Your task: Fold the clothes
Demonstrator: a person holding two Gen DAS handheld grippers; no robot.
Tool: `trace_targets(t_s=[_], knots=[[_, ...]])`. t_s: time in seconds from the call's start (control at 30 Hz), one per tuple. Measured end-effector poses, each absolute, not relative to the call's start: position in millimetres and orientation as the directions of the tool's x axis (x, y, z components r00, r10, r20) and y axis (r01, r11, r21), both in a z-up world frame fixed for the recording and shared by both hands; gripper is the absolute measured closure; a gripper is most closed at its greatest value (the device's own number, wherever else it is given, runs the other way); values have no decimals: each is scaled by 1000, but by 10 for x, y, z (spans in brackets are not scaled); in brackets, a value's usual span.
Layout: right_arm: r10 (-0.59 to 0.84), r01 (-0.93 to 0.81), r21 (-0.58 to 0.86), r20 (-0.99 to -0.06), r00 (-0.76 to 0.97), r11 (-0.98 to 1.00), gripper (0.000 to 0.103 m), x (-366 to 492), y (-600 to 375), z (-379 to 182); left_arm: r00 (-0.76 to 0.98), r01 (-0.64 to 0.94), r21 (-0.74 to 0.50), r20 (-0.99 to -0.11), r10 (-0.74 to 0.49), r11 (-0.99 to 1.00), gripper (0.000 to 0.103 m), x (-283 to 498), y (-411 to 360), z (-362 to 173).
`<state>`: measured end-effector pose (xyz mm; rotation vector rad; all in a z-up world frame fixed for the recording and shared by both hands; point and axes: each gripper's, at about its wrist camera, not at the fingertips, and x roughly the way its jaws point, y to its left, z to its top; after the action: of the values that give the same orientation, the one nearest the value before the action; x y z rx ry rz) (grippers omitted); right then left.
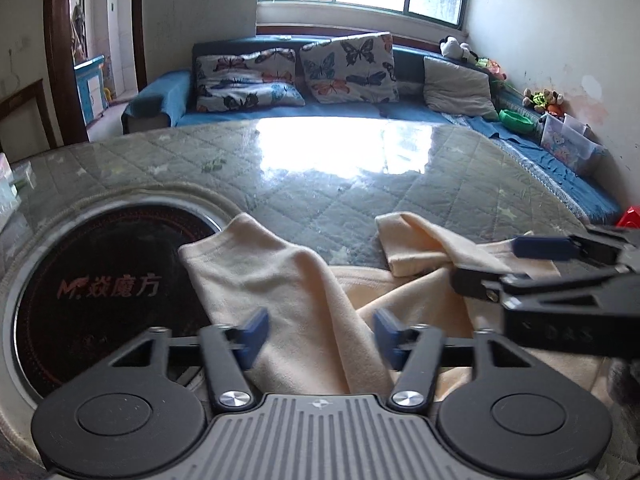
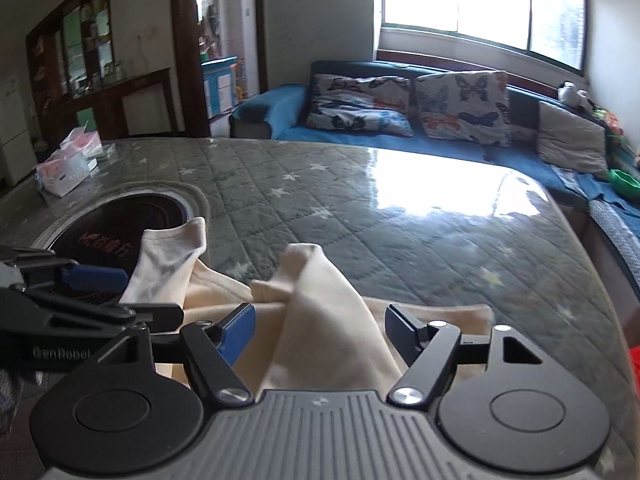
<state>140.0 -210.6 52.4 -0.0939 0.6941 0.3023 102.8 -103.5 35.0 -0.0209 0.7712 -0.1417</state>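
Note:
A cream garment [image 1: 280, 280] lies rumpled at the near edge of the quilted grey-green table [image 1: 320, 184], with two sleeve-like ends pointing away. My left gripper [image 1: 320, 336] is open, and the left sleeve [image 1: 248, 264] runs between its blue pads without being pinched. In the right wrist view the garment [image 2: 328, 320] likewise passes between the fingers of my open right gripper [image 2: 320, 332]. The right gripper [image 1: 500, 264] shows side-on at the right over the other sleeve end [image 1: 412, 240]. The left gripper [image 2: 132, 294] enters from the left.
A round black induction cooker [image 1: 92, 288] is set into the table under the left sleeve's tip. Tissue packs [image 2: 68, 168] sit at the table's far left. A blue sofa [image 1: 320, 112] with butterfly cushions [image 1: 348, 68] stands behind, below the window.

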Motion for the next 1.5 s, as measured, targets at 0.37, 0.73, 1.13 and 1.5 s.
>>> trace_targets(t_s=[0.37, 0.73, 1.13, 1.5], knots=[[253, -297, 52, -675, 693, 953, 61, 1725, -2130, 391, 699, 117, -106, -698, -158, 987, 60, 1137, -977, 367], [248, -299, 35, -652, 716, 954, 92, 1569, -2167, 479, 718, 158, -85, -674, -173, 984, 98, 1093, -987, 385], [139, -166, 7, -582, 801, 986, 94, 1186, -2601, 689, 767, 94, -104, -626, -139, 990, 100, 692, -622, 526], [-17, 24, 6, -528, 849, 1000, 94, 461, -3242, 752, 797, 12, -152, -596, -102, 988, 100, 143, -151, 629]])
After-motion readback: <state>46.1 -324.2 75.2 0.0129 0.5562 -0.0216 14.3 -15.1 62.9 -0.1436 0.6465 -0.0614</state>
